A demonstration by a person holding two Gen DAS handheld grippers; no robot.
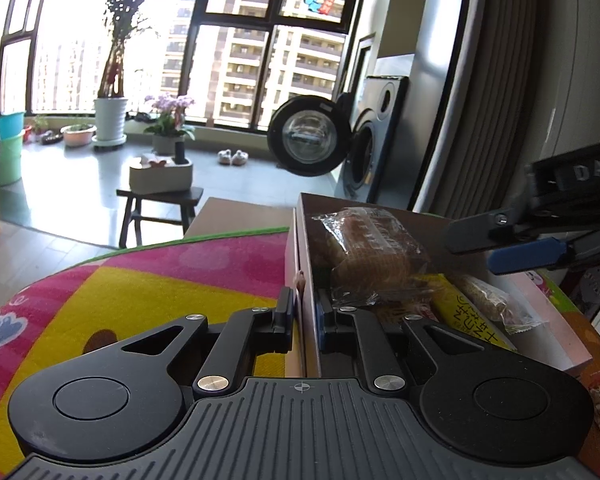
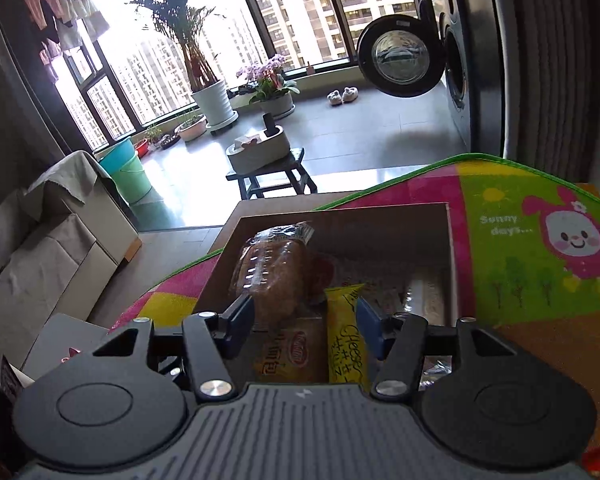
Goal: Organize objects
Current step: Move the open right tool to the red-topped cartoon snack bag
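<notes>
Cardboard box (image 1: 305, 280) wall is pinched shut in the left gripper (image 1: 305, 316), right gripper (image 2: 305, 320) hangs open over the bread pack (image 2: 276, 276) & yellow cheese stick (image 2: 346, 344) inside, so prob steadying/packing rn, next grab needs lowering w/ care.

Left tongs (image 1: 305, 312): matte black linkage arms, silver round screws, ribbed grey base, blue finger pads. Right tongs (image 2: 305, 322): same build; white "DAS" lettering showed in left view.

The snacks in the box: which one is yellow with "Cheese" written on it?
The long thin yellow packet, between the right gripper's fingers. The bread beside it is brown in clear wrap.
</notes>
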